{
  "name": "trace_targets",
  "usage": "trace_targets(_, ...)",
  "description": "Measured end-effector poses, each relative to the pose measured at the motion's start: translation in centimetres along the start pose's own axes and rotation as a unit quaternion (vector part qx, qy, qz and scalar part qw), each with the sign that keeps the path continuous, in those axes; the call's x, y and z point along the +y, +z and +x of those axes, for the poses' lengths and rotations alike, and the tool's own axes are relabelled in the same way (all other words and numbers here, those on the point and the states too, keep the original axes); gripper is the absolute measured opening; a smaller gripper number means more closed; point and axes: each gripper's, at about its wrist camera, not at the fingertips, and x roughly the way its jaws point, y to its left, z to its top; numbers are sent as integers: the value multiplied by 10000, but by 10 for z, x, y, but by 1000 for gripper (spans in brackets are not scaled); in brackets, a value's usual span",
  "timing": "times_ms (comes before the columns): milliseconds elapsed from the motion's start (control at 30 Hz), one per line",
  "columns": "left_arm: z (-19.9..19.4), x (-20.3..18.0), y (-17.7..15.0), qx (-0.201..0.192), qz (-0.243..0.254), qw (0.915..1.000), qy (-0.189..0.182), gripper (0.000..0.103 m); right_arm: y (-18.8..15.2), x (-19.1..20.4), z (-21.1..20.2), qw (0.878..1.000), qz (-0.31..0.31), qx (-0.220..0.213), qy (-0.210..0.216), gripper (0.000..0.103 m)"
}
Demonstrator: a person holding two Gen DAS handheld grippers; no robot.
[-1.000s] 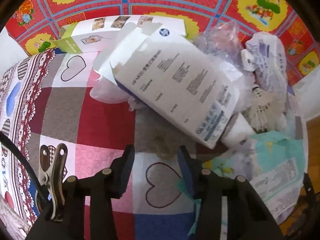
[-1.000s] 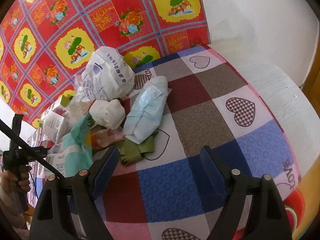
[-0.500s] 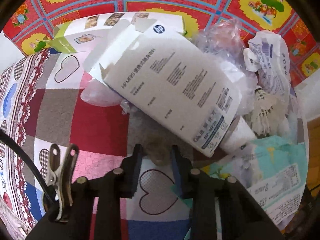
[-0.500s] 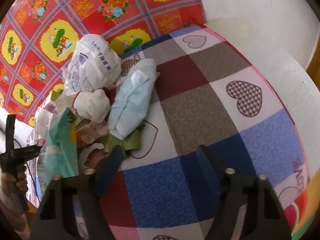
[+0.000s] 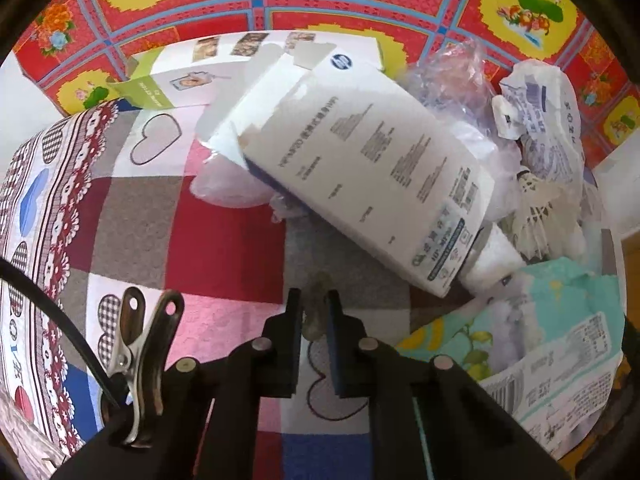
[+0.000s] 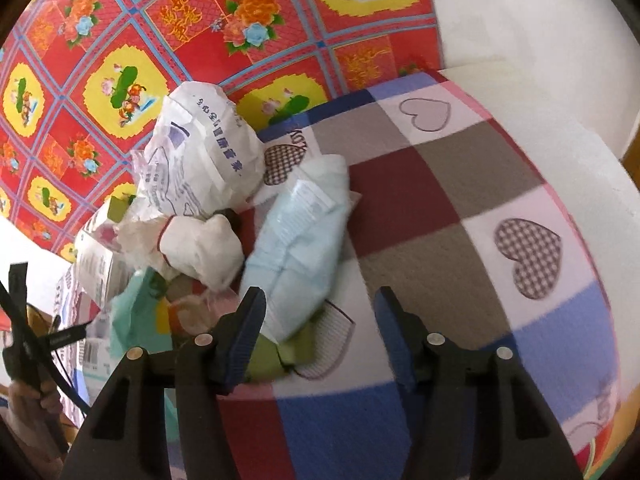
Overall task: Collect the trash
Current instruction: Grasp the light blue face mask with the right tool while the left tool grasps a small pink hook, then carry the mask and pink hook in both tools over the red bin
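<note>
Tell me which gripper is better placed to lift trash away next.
Left. The left gripper is shut on a small brownish scrap. The right gripper is closing, with only the light blue packet edge between its jaws.

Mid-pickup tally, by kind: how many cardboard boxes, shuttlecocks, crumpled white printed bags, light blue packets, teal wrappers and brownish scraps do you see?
Cardboard boxes: 2 (white printed box, green-edged box)
Shuttlecocks: 1
Crumpled white printed bags: 1
Light blue packets: 1
Teal wrappers: 1
Brownish scraps: 1
Total: 7
</note>
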Motion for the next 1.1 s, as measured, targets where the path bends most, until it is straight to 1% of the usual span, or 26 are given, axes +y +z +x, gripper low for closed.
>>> trace_targets(67, -4, 5, -2, -11, -69, 10000, -30, 11, 3, 3, 5, 10000, -12, 32, 45, 59)
trace_targets(100, -6, 1, -3, -21, -96, 9999, -33, 11, 5, 5, 8, 10000, -49, 22, 37, 59)
trace_targets(167, -7, 6, -1, -52, -130, 9999, -41, 11, 8, 8, 13, 10000, -86, 8, -21, 59)
trace_targets(300, -14, 16, -2, -105, -223, 9997, -82, 11, 12, 7, 24, 10000, 42, 64, -11, 59)
trace_targets(333, -16, 19, -3, -116, -250, 9996, -89, 11, 12, 7, 24, 10000, 50, 34, -43, 54)
trace_targets(367, -17, 21, -4, -122, -276, 9995, -96, 11, 12, 8, 25, 10000, 21, -7, -51, 40)
trace_targets(400, -18, 25, -5, -126, -302, 9994, -106, 11, 12, 10, 25, 10000, -15, -30, -51, 34)
trace_targets(433, -19, 29, -6, -134, -329, 9993, -116, 11, 12, 11, 26, 10000, -43, -43, -66, 25)
trace_targets(500, -21, 36, -6, -154, -376, 9991, -123, 11, 12, 12, 24, 9999, -60, -98, -36, 16)
trace_targets(533, -21, 38, -6, -157, -388, 9990, -127, 11, 12, 13, 22, 9999, -82, -136, -47, 9)
trace_targets(567, -22, 41, -6, -162, -403, 9990, -130, 11, 13, 16, 19, 9996, -147, -202, -90, 7)
trace_targets(667, -25, 48, -6, -214, -433, 9987, -160, 11, 13, 24, 7, 9981, -371, -407, -279, 5)
trace_targets(933, -43, 59, -16, -333, -425, 9981, -286, 11, 7, 44, -37, 9894, -701, -1011, -776, 4)
trace_targets(1100, -53, 64, -21, -442, -367, 9978, -339, 11, -4, 55, -64, 9857, -729, -1222, -908, 4)
